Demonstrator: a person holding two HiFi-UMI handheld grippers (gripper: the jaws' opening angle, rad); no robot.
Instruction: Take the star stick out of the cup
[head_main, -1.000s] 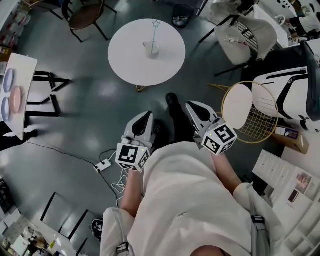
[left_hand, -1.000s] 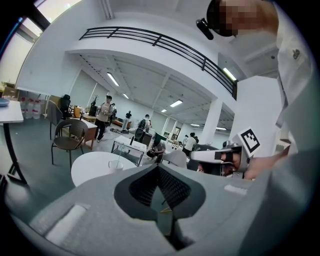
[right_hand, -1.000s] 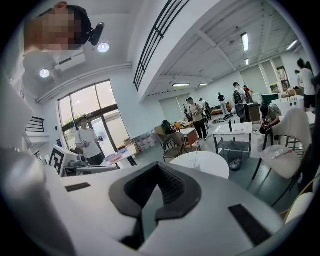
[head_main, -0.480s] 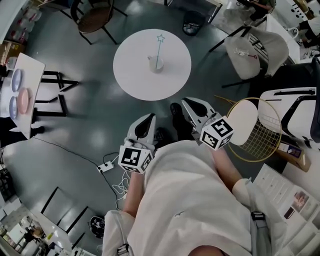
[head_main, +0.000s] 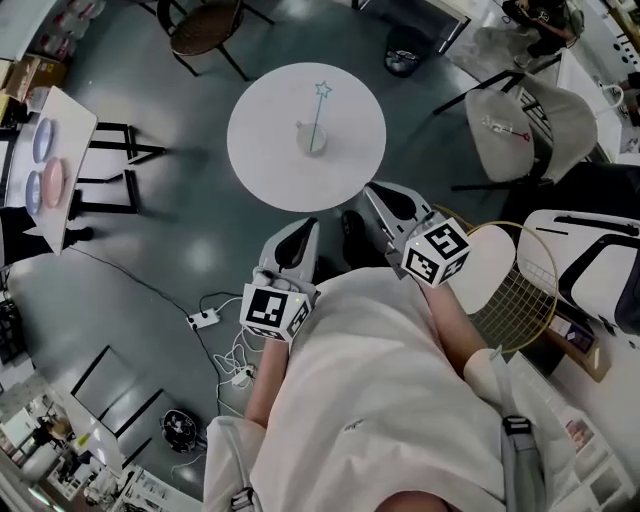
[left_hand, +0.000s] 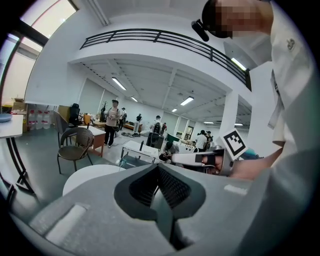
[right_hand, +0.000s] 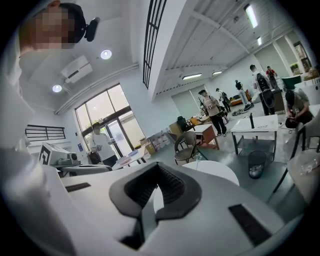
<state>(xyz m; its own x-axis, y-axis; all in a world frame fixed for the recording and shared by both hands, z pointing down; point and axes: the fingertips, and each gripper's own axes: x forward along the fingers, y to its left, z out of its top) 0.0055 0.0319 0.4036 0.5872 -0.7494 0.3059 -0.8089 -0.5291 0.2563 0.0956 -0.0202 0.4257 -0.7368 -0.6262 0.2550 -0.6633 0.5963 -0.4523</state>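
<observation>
The star stick (head_main: 319, 113), thin with a pale blue star on top, stands upright in a small white cup (head_main: 312, 141) in the middle of a round white table (head_main: 262, 130). Both grippers are held low in front of the person's body, short of the table's near edge and apart from the cup. My left gripper (head_main: 303, 231) is shut with nothing in it. My right gripper (head_main: 378, 193) is also shut and empty. The right gripper view shows the table (right_hand: 216, 173) and the stick (right_hand: 198, 156) just past the jaws (right_hand: 157, 169); the left gripper view (left_hand: 159, 169) shows the table's edge (left_hand: 86, 178).
A brown chair (head_main: 205, 25) stands beyond the table, a bin (head_main: 404, 62) at the back right. A side table with plates (head_main: 52, 150) is at the left. A gold wire chair (head_main: 508, 272) and white chairs (head_main: 522, 112) crowd the right. A power strip with cable (head_main: 205, 320) lies on the floor.
The person has stepped toward the round table, which now lies closer to both grippers. Both grippers stay shut and empty, held in front of the body.
</observation>
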